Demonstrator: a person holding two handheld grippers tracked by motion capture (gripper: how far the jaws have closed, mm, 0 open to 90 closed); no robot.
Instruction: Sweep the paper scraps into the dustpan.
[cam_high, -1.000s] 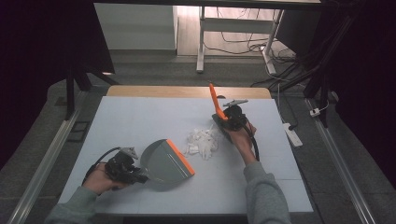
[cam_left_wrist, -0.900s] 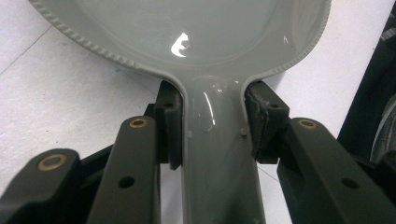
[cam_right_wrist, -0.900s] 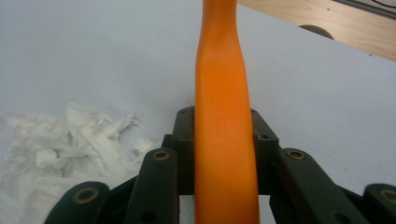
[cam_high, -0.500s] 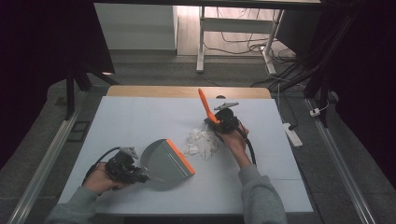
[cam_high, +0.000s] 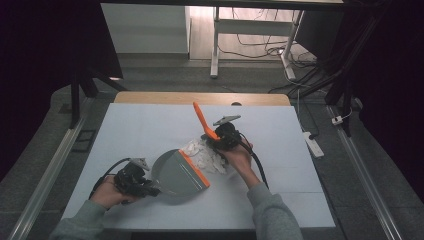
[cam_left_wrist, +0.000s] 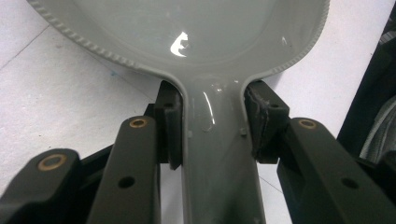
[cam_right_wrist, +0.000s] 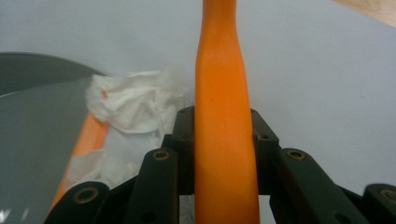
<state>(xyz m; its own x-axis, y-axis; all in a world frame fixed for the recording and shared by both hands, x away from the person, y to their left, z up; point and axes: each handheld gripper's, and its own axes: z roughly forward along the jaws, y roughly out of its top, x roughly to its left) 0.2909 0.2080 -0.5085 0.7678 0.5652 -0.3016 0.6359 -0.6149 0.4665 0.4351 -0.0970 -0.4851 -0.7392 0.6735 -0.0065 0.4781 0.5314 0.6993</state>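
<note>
Dustpan (cam_high: 179, 172) handle clamped flat by left gripper (cam_high: 150, 189) | orange brush handle (cam_high: 205, 122) gripped tilted by right gripper (cam_high: 216, 140), wrist bent over tissue pile (cam_high: 205, 154) beside dustpan's orange lip

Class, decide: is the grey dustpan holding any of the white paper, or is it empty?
Empty: the dustpan looks bare inside; the crumpled paper lies on the table by its orange edge.
</note>
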